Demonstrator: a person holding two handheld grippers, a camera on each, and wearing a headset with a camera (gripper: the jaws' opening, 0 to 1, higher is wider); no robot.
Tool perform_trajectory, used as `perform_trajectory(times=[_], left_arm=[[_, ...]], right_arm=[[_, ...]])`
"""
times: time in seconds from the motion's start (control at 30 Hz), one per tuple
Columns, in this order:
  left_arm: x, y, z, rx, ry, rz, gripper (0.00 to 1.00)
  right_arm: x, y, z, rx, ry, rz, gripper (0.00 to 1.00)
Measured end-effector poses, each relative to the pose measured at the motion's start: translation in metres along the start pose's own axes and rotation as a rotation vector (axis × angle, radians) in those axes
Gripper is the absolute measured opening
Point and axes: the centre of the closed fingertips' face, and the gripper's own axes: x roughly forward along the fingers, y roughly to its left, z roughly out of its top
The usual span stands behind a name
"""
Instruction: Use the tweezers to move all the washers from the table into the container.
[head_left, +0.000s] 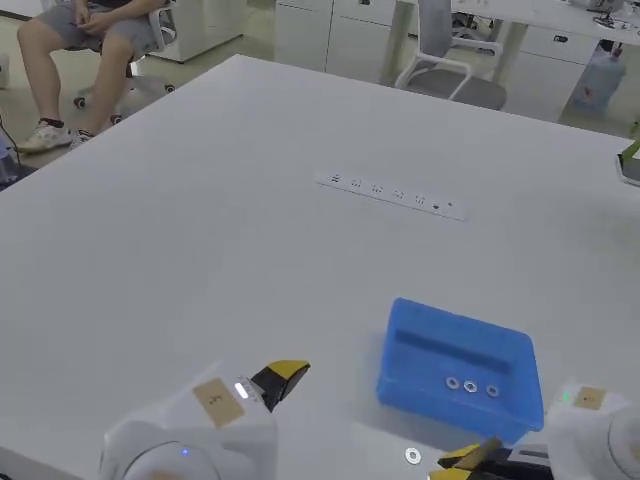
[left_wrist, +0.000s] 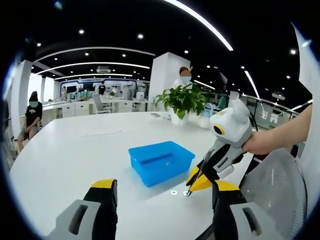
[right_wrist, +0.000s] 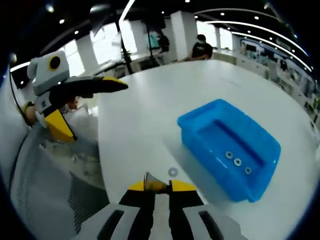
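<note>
Right gripper (right_wrist: 156, 186) — jaws pressed together on the tweezers (right_wrist: 148, 180). Their long axis runs forward along the jaws, tips pointing at a loose washer (right_wrist: 173, 171) just ahead, close to the near edge of the table (head_left: 200, 220). Left gripper (left_wrist: 165, 186) — jaws spread, holding nothing, over bare tabletop left of the blue container (head_left: 460, 350) and apart from it. The container lies just beyond the loose washer, long axis across the head view, with three washers (head_left: 471, 386) in a row inside. Beyond it, open tabletop reaches a recessed socket strip (head_left: 390, 193). Tan stickers (head_left: 213, 397) on the grippers: writing too small to read.
</note>
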Motion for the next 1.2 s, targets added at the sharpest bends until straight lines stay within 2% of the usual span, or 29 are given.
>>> perform_trajectory(times=[0.1, 0.17, 0.23, 0.3, 0.37, 0.5, 0.6, 0.67, 0.73, 0.77, 0.87, 0.9, 1.0, 1.07, 1.13, 1.2], left_arm=[[0.000, 0.000, -0.001, 0.003, 0.007, 0.000, 0.78], [0.000, -0.001, -0.001, 0.005, 0.009, 0.000, 0.78], [0.000, 0.000, -0.001, 0.007, 0.011, 0.001, 0.78], [0.000, 0.000, -0.002, 0.007, 0.016, 0.001, 0.78], [0.000, 0.000, -0.002, 0.008, 0.016, 0.003, 0.77], [0.001, 0.000, -0.003, 0.006, 0.019, 0.001, 0.77], [0.001, -0.001, -0.003, 0.012, 0.025, 0.000, 0.77], [0.001, -0.002, -0.003, 0.014, 0.027, 0.000, 0.77], [0.001, -0.001, -0.003, 0.012, 0.027, 0.001, 0.77], [0.001, -0.001, -0.003, 0.011, 0.027, 0.002, 0.77], [0.001, 0.000, -0.004, 0.013, 0.031, 0.005, 0.77], [0.001, 0.000, -0.004, 0.014, 0.032, 0.005, 0.77], [0.001, 0.000, -0.006, 0.015, 0.040, 0.005, 0.76], [0.001, 0.000, -0.006, 0.016, 0.042, 0.005, 0.76], [0.001, 0.000, -0.006, 0.015, 0.039, 0.004, 0.76], [0.001, -0.001, -0.007, 0.012, 0.045, 0.002, 0.75]], right_arm=[[0.001, 0.000, -0.004, -0.004, 0.009, -0.002, 0.06], [0.002, 0.000, -0.011, -0.032, 0.043, -0.007, 0.05], [0.003, 0.000, -0.017, -0.109, 0.084, -0.021, 0.04], [0.003, 0.003, -0.015, -0.179, 0.091, -0.030, 0.03], [0.001, 0.007, -0.015, -0.250, 0.130, -0.025, 0.03], [-0.003, 0.003, -0.013, -0.398, 0.199, -0.037, 0.04], [-0.006, 0.004, -0.010, -0.497, 0.242, -0.009, 0.04], [-0.010, 0.004, -0.014, -0.598, 0.318, 0.020, 0.04], [-0.014, 0.005, -0.021, -0.710, 0.419, 0.050, 0.04], [-0.016, 0.004, -0.027, -0.768, 0.487, 0.066, 0.04], [-0.019, 0.002, -0.039, -0.877, 0.627, 0.085, 0.04], [-0.019, 0.002, -0.041, -0.886, 0.645, 0.092, 0.04], [-0.014, 0.008, -0.034, -0.856, 0.614, 0.092, 0.04], [-0.007, 0.016, -0.030, -0.802, 0.559, 0.114, 0.03], [-0.003, 0.017, -0.028, -0.761, 0.522, 0.106, 0.03], [-0.001, 0.017, -0.025, -0.673, 0.461, 0.087, 0.03]])
